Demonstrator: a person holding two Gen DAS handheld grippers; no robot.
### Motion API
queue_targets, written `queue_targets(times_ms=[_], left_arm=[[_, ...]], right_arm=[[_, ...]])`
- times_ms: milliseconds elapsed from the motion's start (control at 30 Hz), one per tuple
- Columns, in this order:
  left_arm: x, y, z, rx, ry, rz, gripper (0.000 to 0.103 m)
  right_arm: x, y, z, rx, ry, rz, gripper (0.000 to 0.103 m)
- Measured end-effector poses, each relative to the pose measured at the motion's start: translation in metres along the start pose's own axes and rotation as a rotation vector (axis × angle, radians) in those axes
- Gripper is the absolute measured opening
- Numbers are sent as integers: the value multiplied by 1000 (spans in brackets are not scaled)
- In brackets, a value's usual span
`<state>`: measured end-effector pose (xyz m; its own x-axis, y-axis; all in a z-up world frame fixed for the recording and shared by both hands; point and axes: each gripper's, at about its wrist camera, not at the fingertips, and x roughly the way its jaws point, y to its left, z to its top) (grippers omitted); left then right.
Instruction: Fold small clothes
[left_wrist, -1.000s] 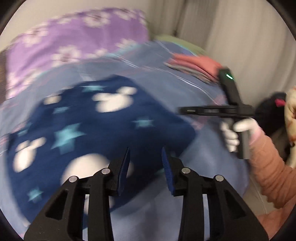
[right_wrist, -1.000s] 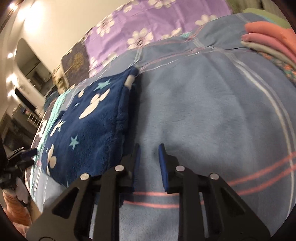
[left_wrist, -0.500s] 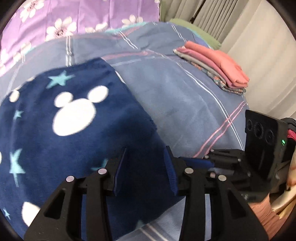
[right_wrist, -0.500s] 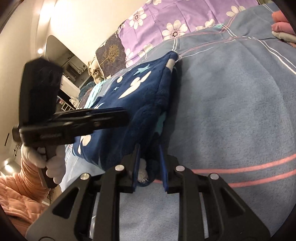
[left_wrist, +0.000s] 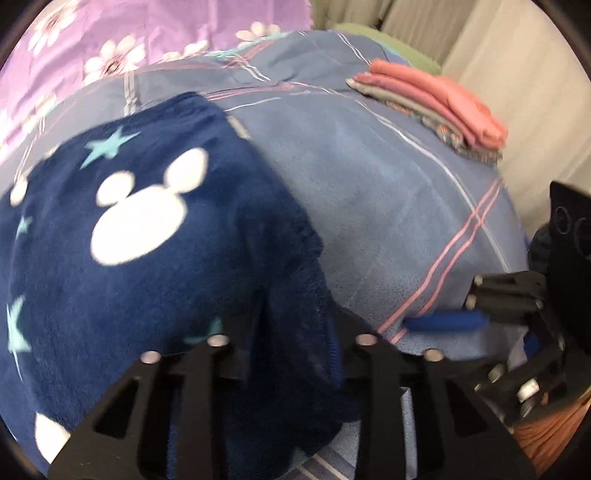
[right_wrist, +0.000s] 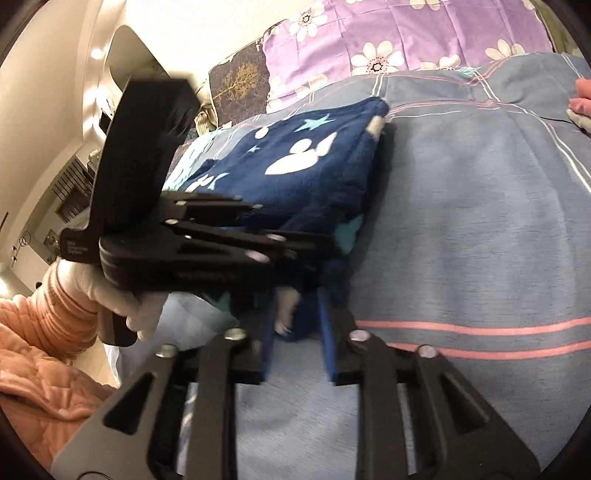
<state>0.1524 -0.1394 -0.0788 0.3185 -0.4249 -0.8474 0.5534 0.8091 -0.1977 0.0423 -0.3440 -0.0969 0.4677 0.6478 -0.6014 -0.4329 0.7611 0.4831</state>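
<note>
A navy fleece garment (left_wrist: 147, 240) with white mouse heads and teal stars lies folded on the blue bedspread (left_wrist: 369, 192). My left gripper (left_wrist: 295, 332) points down at the garment's near right edge. Its jaws are closing, and a thick fold of the fleece fills the gap and presses on both pads. In the right wrist view the left gripper (right_wrist: 321, 251) reaches in from the left into the same edge of the navy garment (right_wrist: 314, 162). My right gripper (right_wrist: 297, 343) sits at the garment's near corner. Its jaws are opening, and the corner lies loosely between the blue pads.
A stack of folded pink and grey clothes (left_wrist: 436, 99) rests at the far right of the bed. A purple flowered pillow (right_wrist: 369, 37) lies at the head. A white-gloved hand (right_wrist: 110, 295) and an orange quilted sleeve (right_wrist: 37, 350) hold the left gripper. Pale curtains hang behind.
The left gripper dropped onto the garment's near right edge and narrowed its jaws on the fleece. The right gripper, pinching the corner half a second ago, has spread its jaws.
</note>
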Motion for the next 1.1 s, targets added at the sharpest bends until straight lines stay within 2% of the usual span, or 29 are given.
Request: queue_targets(times_ms=[100,200,333,467,633,733,767,800,867,933,1000,1067,1100], left_arm=[[0,11,-3,-38,-9,-31,18],[2,4,-6,-16,-17,-9,19],[2,-8,-9,28,-19,39,20],[0,-12,-10,40,-12,51,22],[-4,-13,-14,57,-7,42,25],[-3,-15,-15,73,-5,31,25],[-2,-18,-15,82,-5,28,25],[-1,-20,-14,91,-5,20,25],[1,-29,-13,127,-17,25,24],[2,-37,-13,172,-32,50,24],[4,-39,-12,169,-46,61,24],[7,-41,-12,150,-59,61,25],[9,-43,-15,159,-63,71,25]], right_arm=[[-13,-28,11,83,-38,-41,38],[-9,-60,34,212,-52,-18,38],[30,-69,70,197,18,-44,37],[78,-65,97,175,96,-21,38],[110,-62,120,212,97,73,45],[116,-61,125,205,89,49,45],[117,-61,127,203,88,19,25],[120,-63,128,219,85,1,11],[116,-66,131,260,34,10,9],[104,-59,134,248,-34,1,8],[103,-61,135,277,-71,-5,8],[122,-76,131,296,-23,-73,8],[135,-86,125,309,9,-73,9]])
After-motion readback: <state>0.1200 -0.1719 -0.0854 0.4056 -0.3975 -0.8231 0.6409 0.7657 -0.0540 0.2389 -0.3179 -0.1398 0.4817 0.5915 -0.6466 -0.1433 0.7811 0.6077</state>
